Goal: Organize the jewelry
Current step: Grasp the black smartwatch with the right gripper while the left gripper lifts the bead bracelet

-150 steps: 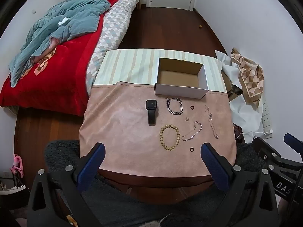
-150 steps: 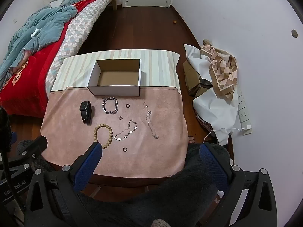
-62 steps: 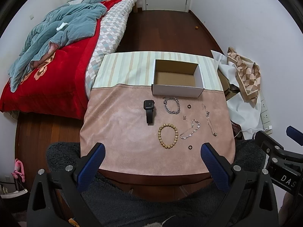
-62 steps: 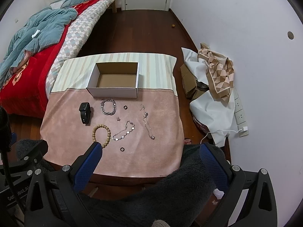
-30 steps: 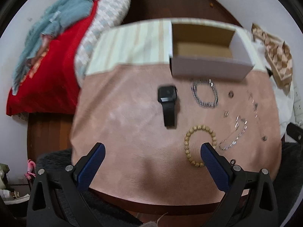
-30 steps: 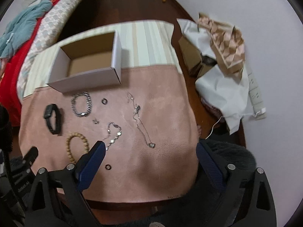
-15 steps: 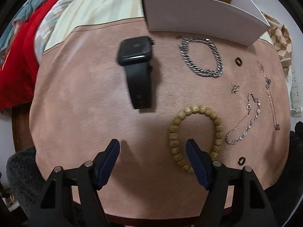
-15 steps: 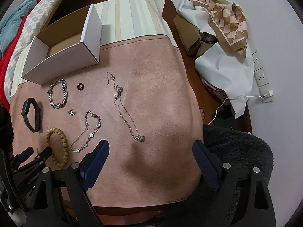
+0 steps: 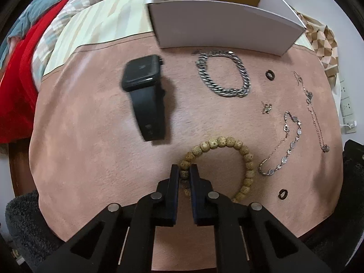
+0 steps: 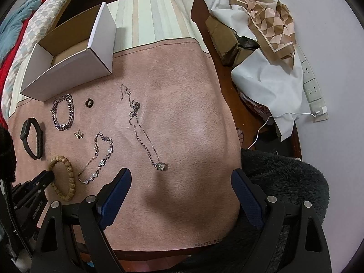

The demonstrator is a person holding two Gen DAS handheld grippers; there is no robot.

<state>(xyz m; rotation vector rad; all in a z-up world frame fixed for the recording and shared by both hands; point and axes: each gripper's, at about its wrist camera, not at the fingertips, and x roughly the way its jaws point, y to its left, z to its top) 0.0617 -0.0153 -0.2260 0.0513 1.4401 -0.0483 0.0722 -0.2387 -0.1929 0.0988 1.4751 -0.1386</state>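
Jewelry lies spread on a pink mat (image 9: 91, 150). My left gripper (image 9: 183, 173) points down and is shut on the left side of the wooden bead bracelet (image 9: 227, 142), which rests on the mat. A black smartwatch (image 9: 145, 91), a silver chain bracelet (image 9: 224, 75), two dark rings (image 9: 270, 75) (image 9: 282, 193), a small earring (image 9: 266, 108), a crystal bracelet (image 9: 281, 145) and a thin necklace (image 9: 315, 116) lie around. My right gripper (image 10: 182, 182) hangs open just below the necklace's pendant (image 10: 161, 166), holding nothing. An open cardboard box (image 9: 223, 27) stands behind.
A bed with a red cover (image 9: 16, 72) lies left of the table. Right of the table, on the floor, sit a white bag (image 10: 261, 66), a patterned cloth (image 10: 268, 22) and a wall socket strip (image 10: 314, 88). A dark fuzzy fabric (image 10: 284, 177) lies at the near edge.
Both grippers came down close to the mat. The left jaws went from wide open to shut on the bead bracelet. The right jaws stayed open.
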